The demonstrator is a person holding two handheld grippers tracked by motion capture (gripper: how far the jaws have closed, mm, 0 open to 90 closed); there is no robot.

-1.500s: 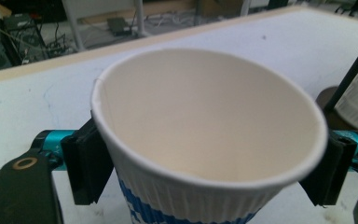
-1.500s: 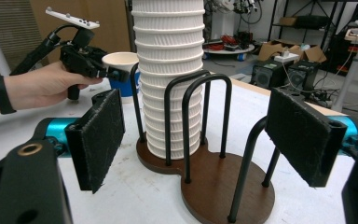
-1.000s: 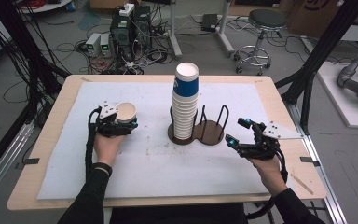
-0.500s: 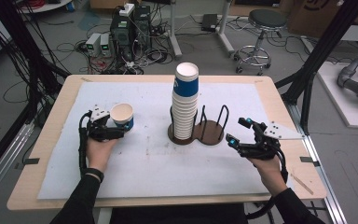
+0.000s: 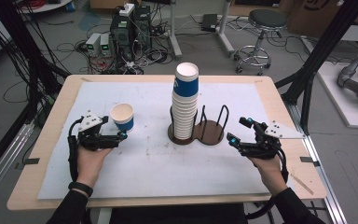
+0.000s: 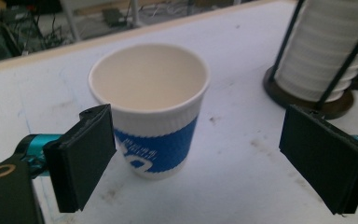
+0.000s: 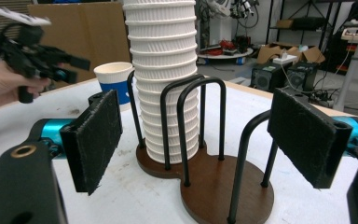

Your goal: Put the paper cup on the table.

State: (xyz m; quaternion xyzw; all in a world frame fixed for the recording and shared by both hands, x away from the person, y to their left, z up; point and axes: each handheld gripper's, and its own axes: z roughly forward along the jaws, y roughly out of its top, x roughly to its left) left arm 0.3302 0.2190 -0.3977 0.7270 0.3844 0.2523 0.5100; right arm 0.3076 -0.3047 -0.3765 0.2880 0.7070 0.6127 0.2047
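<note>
Toward the tabletop's [image 5: 51, 154] left edge, our left tool [image 5: 114, 136] sits released — the single paper cup [image 5: 122, 116] stands upright just beyond its jaws. We judge it wise to retreat straight back, not clipping the rim. At centre stands the cup stack [image 5: 185, 105] in its rack [image 5: 200, 135]; the right tool [image 5: 240, 132] waits released. The blue print is unreadable.

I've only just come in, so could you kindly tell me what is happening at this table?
A person works with two handheld grippers. The left gripper stands open around a single white and blue paper cup, which sits upright on the white table cover, not pressed by either pad. The right gripper is open too, facing the tall stack of paper cups in the dark wire holder.
</note>
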